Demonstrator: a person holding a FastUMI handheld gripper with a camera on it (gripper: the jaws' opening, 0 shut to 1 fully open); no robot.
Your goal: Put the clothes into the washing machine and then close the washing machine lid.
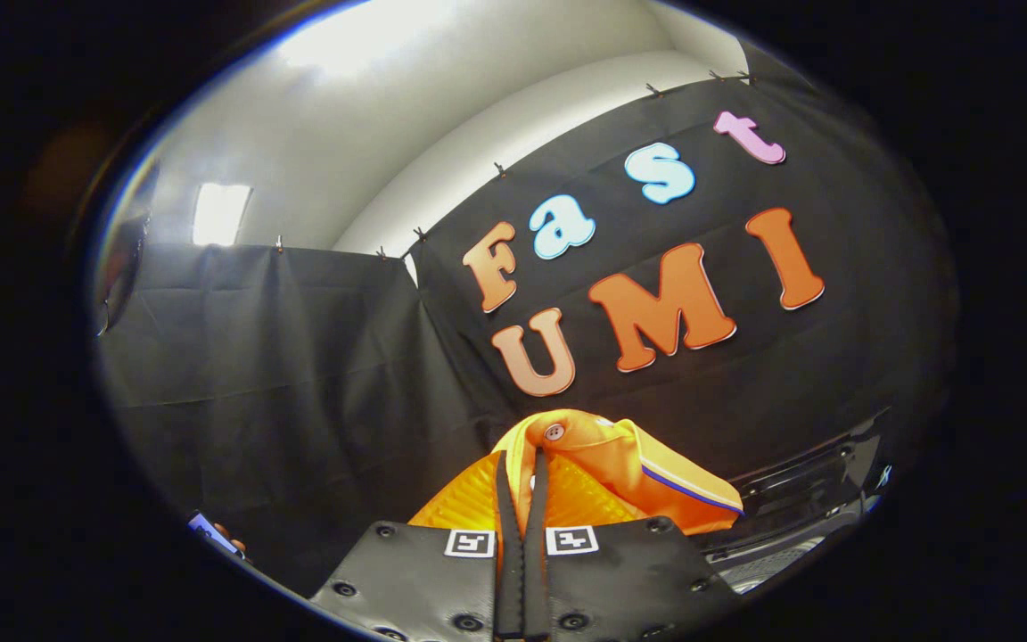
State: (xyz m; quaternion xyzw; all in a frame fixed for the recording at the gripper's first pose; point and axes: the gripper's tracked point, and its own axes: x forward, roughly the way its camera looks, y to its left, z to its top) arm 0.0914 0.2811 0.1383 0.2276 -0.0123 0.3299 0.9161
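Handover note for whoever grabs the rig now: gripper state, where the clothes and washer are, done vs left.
Gripper: fingers closed together on the orange garment with a white button and a blue-edged trim, which bunches around and just beyond the fingers, lifted in front of the black cloth wall.
Washer: a dark machine-like part sits low, beyond the garment on the right; I cannot tell whether it is the lid or the opening.
Done: garment picked up.
Left: carry it over the washing machine, drop it inside, release, then close the lid.
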